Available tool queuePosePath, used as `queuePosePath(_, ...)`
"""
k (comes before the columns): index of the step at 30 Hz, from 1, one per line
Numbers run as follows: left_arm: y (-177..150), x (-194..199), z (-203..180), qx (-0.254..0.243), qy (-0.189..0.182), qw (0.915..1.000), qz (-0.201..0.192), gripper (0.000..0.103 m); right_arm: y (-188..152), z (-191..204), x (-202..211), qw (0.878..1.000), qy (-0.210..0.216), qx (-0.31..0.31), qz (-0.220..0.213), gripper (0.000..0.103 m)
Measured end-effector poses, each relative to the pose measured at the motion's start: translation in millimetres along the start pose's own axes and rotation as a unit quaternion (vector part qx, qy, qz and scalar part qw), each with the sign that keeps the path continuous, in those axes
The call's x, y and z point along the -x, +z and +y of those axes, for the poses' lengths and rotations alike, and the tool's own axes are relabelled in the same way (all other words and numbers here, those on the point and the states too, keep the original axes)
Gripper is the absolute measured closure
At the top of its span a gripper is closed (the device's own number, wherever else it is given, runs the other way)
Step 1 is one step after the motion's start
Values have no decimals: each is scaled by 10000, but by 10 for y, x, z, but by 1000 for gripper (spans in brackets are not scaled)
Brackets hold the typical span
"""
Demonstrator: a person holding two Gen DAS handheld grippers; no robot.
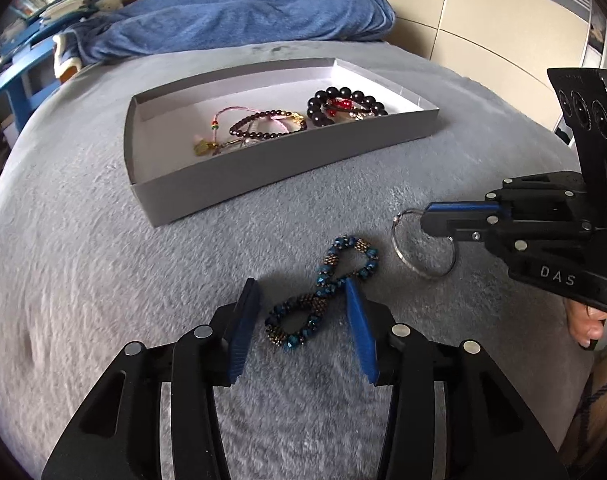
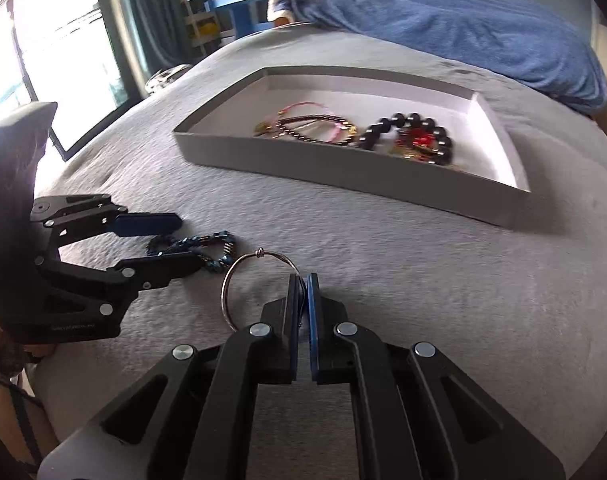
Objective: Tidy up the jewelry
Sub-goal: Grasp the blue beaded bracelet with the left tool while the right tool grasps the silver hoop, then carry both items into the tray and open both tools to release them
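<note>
My blue and bronze beaded bracelet (image 1: 322, 290) lies twisted in a figure-eight on the bedcover. Beside it, my thin silver bangle (image 2: 259, 286) stands tilted. Dark bead bracelets (image 1: 345, 105) sit in the grey box (image 1: 263, 168).

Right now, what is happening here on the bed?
A person is sorting jewelry into a grey tray on the bed. The right gripper has its jaws shut on a silver ring. The left gripper is open around a blue beaded bracelet lying on the blanket. Several bracelets are in the tray.
</note>
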State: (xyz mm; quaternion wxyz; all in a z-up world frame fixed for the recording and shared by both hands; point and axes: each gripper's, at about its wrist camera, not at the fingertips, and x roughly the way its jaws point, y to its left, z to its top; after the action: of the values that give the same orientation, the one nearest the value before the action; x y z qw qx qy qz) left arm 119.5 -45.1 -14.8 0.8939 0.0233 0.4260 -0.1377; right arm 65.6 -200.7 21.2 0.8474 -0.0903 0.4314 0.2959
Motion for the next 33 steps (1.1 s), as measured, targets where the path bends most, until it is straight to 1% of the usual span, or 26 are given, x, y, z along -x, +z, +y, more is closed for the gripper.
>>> queuePosePath(1, -3, 4, 3, 10, -23, 10000, -10, 70, 0, -27, 10, 10000, -22, -54, -30, 99)
queuePosePath(2, -6, 14, 16, 46, -23, 10000, -35, 83, 4, -46, 23, 9999, -43, -91, -67, 99)
queuePosePath(3, -7, 32, 48, 127, -75, 9999, -80, 90, 8, -63, 35, 9999, -56, -114, -99, 99)
queuePosePath(4, -10, 49, 67, 195, -128, 9997, -112, 90, 15, -83, 61, 9997, -72, -150, -154, 99)
queuePosePath(7, 9, 144, 70, 232, -113, 9991, -323, 91, 45, -119, 136, 9990, -152, -220, -349, 99)
queuePosePath(8, 38, 203, 65, 240, -128, 9986, -447, 96, 49, -131, 164, 9987, -168, -257, -416, 99)
queuePosePath(11, 148, 321, 57, 285, -197, 9970, -693, 96, 79, -201, 260, 9967, -209, -428, -651, 99)
queuePosePath(14, 295, 436, 7, 208, -237, 9951, -934, 96, 114, -259, 350, 9942, -235, -575, -881, 99)
queuePosePath(18, 477, 541, -56, 103, -278, 9929, -1152, 96, 142, -322, 429, 9913, -265, -713, -1070, 99)
queuePosePath(24, 664, 646, -47, 134, -321, 9902, -1350, 96, 202, -450, 536, 9864, -262, -949, -1316, 99)
queuePosePath(33, 983, 738, 9, 44, -244, 9881, -1520, 96, 390, -505, 589, 9857, -174, -867, -1437, 99)
